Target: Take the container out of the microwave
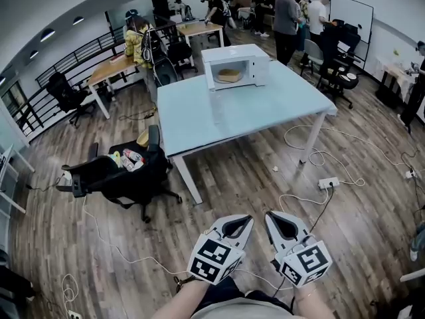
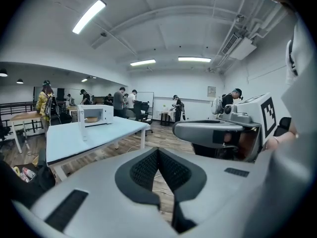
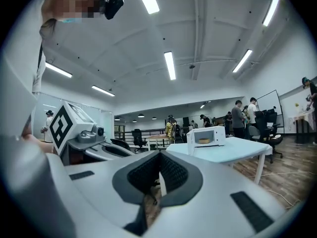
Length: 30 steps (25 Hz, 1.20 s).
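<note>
Step in hand: approach, table (image 1: pixel 252 115) not yet reached. Left gripper (image 1: pixel 243 223) and right gripper (image 1: pixel 273 219) both have jaws together, empty, well apart from the microwave (image 1: pixel 247 57). Door open; container (image 1: pixel 229 75) sits inside. Next: close in, open 1 gripper, reach inside.

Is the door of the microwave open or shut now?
Open. The microwave shows its inside, with the container in it, and the door stands swung out to the side.

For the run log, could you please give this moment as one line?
microwave: open, on table | container: inside | left tongs: shut, empty | right tongs: shut, empty
</note>
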Tool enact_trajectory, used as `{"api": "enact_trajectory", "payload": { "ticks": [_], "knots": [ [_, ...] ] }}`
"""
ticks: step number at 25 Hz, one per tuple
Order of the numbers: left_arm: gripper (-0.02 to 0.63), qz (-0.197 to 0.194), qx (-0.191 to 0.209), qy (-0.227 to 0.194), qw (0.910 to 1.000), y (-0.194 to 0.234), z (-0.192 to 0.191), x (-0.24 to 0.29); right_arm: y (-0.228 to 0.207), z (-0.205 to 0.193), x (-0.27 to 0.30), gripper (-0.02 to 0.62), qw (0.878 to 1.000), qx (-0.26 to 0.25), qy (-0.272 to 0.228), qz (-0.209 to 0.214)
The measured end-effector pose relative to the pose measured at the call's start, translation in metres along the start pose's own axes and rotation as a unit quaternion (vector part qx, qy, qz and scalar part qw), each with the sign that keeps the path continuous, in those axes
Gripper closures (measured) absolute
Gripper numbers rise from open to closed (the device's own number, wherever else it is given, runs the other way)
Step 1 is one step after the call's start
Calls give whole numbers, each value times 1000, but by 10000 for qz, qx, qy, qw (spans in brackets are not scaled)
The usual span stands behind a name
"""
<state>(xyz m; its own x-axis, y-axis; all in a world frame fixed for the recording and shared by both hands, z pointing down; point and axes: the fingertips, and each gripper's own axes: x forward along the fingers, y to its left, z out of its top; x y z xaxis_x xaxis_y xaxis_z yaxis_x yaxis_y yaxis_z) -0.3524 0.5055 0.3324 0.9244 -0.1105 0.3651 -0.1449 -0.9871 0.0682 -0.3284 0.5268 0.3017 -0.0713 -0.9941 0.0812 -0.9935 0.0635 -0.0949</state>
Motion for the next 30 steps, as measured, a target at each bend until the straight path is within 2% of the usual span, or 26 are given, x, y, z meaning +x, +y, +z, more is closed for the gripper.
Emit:
{"api": "enact_trajectory", "payload": {
  "ticks": [5,9,14,19,23,26,30],
  "knots": [
    [595,-279,87,-2,9996,61,19,32,-46,14,60,586,9993,19,-35,-362],
    [594,-506,126,-19,9986,116,31,46,-74,45,112,586,9975,-285,-318,-563],
    [594,-630,-110,-74,9979,175,32,61,-93,59,153,586,9945,-294,-426,-909],
    [594,-894,-220,-5,9958,202,35,78,-81,40,196,586,9973,-173,-75,-708],
    [594,-937,-335,-69,9950,222,43,89,-82,31,227,586,9983,-191,190,-514],
    [594,-820,-411,-52,9958,242,41,98,-99,27,248,586,9985,-126,252,-474],
    [594,-582,-756,47,9954,270,31,115,-123,30,267,586,9989,-78,246,-395]
  ]
}}
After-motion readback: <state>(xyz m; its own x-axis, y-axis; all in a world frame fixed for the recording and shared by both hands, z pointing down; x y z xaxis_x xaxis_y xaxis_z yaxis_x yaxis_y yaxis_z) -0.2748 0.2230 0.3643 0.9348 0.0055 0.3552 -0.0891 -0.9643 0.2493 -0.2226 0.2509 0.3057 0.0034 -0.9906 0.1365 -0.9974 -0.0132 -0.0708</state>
